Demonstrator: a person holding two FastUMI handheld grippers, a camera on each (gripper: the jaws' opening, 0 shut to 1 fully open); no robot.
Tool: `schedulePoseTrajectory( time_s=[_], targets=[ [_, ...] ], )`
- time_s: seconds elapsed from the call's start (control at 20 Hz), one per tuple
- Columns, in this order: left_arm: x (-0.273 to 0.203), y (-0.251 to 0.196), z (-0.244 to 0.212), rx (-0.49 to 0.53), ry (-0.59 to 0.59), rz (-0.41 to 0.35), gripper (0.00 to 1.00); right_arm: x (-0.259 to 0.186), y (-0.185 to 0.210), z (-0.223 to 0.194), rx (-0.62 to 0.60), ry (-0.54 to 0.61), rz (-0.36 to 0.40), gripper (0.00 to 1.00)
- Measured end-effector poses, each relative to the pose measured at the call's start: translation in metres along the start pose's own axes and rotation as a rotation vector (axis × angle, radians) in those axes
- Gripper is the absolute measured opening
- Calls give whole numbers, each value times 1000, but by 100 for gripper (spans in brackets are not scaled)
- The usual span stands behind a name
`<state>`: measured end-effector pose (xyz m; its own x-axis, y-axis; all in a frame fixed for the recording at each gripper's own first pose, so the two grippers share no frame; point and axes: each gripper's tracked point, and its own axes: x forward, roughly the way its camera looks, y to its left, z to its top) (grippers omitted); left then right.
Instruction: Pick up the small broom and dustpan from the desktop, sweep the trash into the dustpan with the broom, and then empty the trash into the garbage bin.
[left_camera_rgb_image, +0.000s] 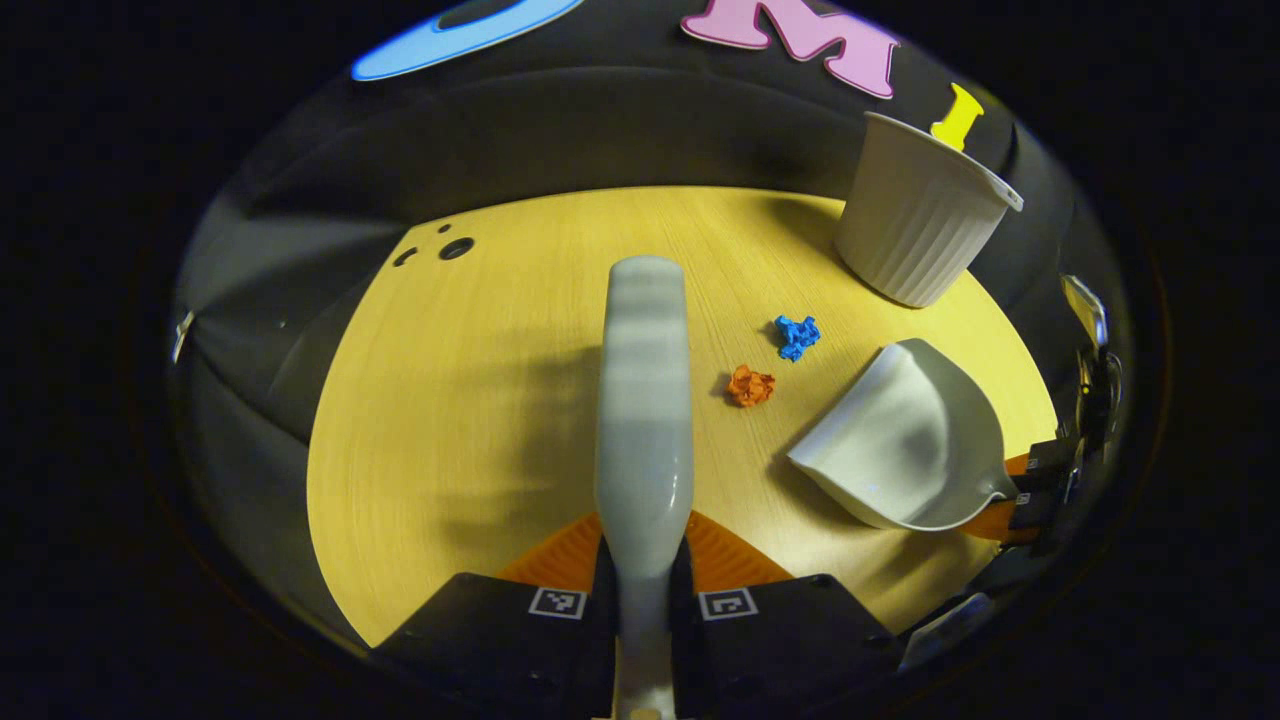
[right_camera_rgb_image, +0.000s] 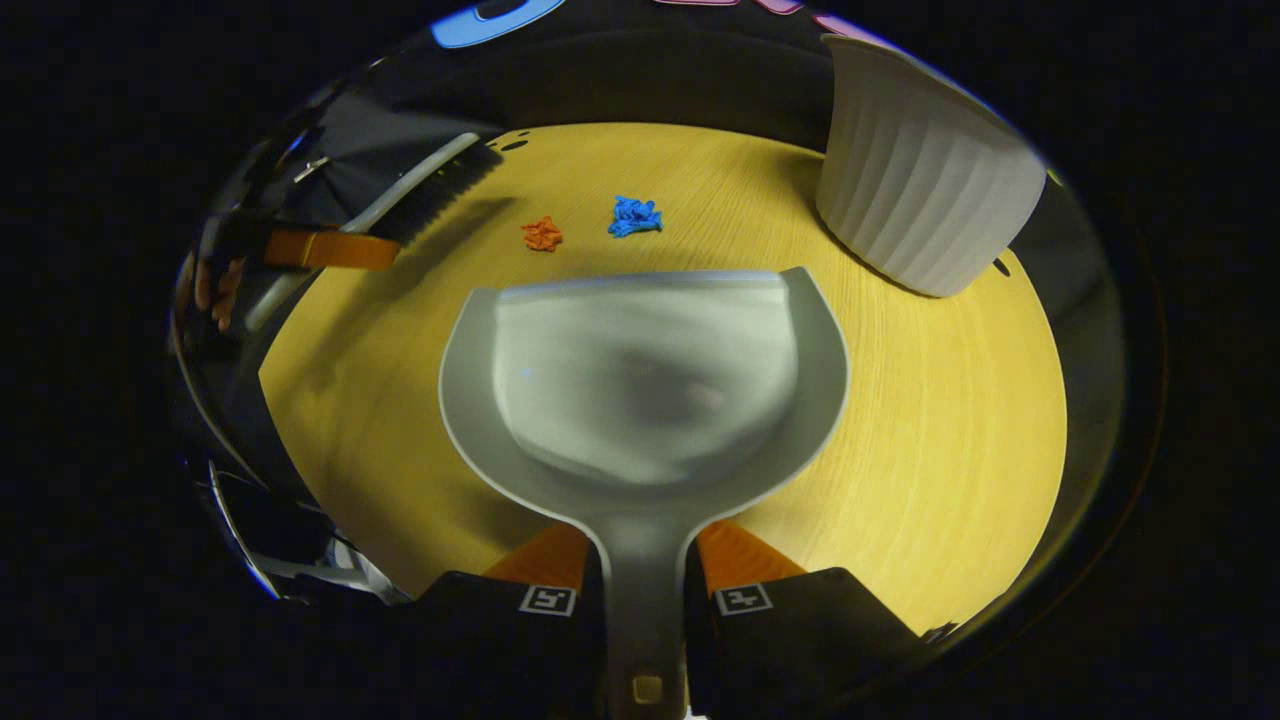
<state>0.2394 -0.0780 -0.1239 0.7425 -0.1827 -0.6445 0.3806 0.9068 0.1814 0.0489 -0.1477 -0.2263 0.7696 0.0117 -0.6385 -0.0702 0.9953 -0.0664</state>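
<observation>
My left gripper (left_camera_rgb_image: 643, 585) is shut on the pale grey broom (left_camera_rgb_image: 645, 400), whose handle runs forward over the yellow table (left_camera_rgb_image: 450, 420). My right gripper (right_camera_rgb_image: 645, 585) is shut on the handle of the grey dustpan (right_camera_rgb_image: 650, 380), which lies low over the table with its mouth facing two paper scraps. The orange scrap (right_camera_rgb_image: 542, 233) and the blue scrap (right_camera_rgb_image: 634, 216) lie just beyond the pan's lip. In the left gripper view the orange scrap (left_camera_rgb_image: 750, 385) and blue scrap (left_camera_rgb_image: 797, 336) sit between the broom and the dustpan (left_camera_rgb_image: 900, 440). The broom's dark bristles (right_camera_rgb_image: 450, 185) show at the far left.
A white ribbed garbage bin (left_camera_rgb_image: 920, 220) stands on the table's far right, close behind the dustpan; it is large in the right gripper view (right_camera_rgb_image: 925, 180). Small dark holes (left_camera_rgb_image: 455, 247) mark the table's far left corner. A hand (right_camera_rgb_image: 215, 290) holds the left gripper.
</observation>
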Motion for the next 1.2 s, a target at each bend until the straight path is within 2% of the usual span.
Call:
schedulePoseTrajectory(
  time_s=[0.2, 0.3, 0.45, 0.65, 0.9, 1.2],
  targets=[
    [45, 4, 30, 183, 75, -1, 26, -12, -22, -22, -100, 38, 7, 35],
    [61, 1, 49, 258, 99, -8, 27, -15, -24, -29, -100, 58, 31, 36],
    [79, -2, 69, 429, 136, -2, 27, -14, -26, -29, -98, 66, 51, 35],
    [86, -31, 76, 565, 158, -57, 27, -16, -28, -30, -111, 63, 58, 35],
    [80, -73, 58, 677, 181, -170, 27, -15, -29, -30, -127, 59, 62, 35],
    [55, -133, 9, 678, 256, -327, 27, -12, -32, -35, -140, 63, 54, 35]
  ],
)
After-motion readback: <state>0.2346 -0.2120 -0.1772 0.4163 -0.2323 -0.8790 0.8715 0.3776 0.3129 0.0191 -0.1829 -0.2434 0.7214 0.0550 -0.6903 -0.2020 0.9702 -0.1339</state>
